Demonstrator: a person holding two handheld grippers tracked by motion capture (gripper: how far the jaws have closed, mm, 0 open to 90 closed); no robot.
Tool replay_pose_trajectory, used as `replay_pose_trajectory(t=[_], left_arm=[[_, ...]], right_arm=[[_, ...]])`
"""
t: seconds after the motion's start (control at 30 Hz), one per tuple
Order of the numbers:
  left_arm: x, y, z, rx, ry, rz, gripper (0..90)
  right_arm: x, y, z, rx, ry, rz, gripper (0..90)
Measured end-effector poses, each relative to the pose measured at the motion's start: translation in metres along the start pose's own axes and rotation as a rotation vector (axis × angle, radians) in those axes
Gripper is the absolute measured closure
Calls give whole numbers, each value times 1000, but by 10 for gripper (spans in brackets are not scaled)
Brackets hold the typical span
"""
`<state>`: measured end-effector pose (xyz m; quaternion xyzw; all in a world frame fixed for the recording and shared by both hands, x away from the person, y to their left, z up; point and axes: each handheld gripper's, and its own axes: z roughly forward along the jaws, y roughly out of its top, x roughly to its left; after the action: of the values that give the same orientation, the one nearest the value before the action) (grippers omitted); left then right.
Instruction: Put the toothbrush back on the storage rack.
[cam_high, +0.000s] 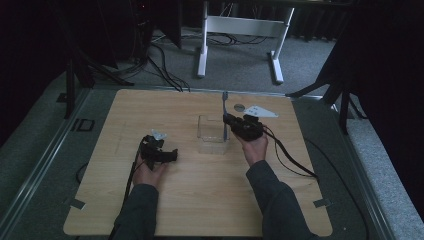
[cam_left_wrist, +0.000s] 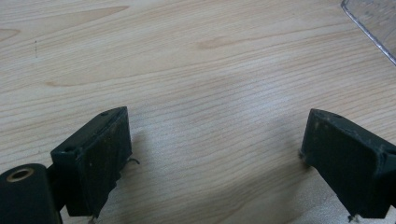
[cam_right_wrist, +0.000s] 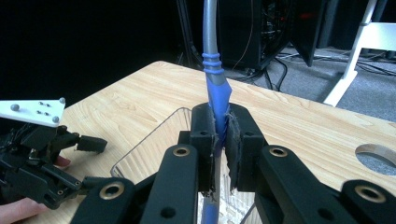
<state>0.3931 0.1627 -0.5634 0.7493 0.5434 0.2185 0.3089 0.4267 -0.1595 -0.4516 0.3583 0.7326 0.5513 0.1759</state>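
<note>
Right gripper clamps upright toothbrush over clear box.

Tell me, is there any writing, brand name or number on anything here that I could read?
None can be read.
The blue and grey handle held in the right hand-held gripper is plain.
The clear plastic box bears no label that shows.
The wooden table shows only grain.
The white plate on the left hand-held gripper carries small studs, no letters.
</note>
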Motion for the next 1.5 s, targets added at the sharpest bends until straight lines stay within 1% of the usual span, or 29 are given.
replay_pose_trajectory(t=[0.07, 0.17, 0.37, 0.4, 0.43, 0.63, 0.7, 0.83, 0.97, 1.07, 1.33, 1.4, 1.5], left_arm=[[0, 0, 0, 0, 0, 0, 85], [0, 0, 0, 0, 0, 0, 85], [0, 0, 0, -1, 0, -1, 85], [0, 0, 0, -1, 0, -1, 85], [0, 0, 0, -1, 0, -1, 85], [0, 0, 0, -1, 1, 0, 86], [0, 0, 0, -1, 1, 0, 86], [0, 0, 0, -2, 1, 0, 86], [0, 0, 0, -2, 1, -1, 87], [0, 0, 0, -1, 1, -1, 87], [0, 0, 0, -1, 0, -3, 87], [0, 0, 0, -2, 0, -3, 87], [0, 0, 0, -1, 0, -3, 87]], right_arm=[[0, 0, 0, 3, 4, 0, 818], [1, -2, 1, 21, 14, -17, 816], [2, -6, 2, 48, 7, -44, 803], [2, -8, 2, 54, 10, -46, 749], [2, -8, 2, 54, 10, -46, 749], [-1, -12, -2, 77, 11, -50, 537], [-3, -12, -4, 79, 20, -43, 506], [-5, -11, -9, 85, 21, -54, 458], [-7, -9, -14, 88, 21, -55, 447], [-10, -8, -17, 79, 19, -49, 445], [-12, -10, -21, 76, 16, -41, 437], [-12, -10, -22, 79, 14, -37, 437], [-13, -11, -24, 98, 7, -33, 437]])
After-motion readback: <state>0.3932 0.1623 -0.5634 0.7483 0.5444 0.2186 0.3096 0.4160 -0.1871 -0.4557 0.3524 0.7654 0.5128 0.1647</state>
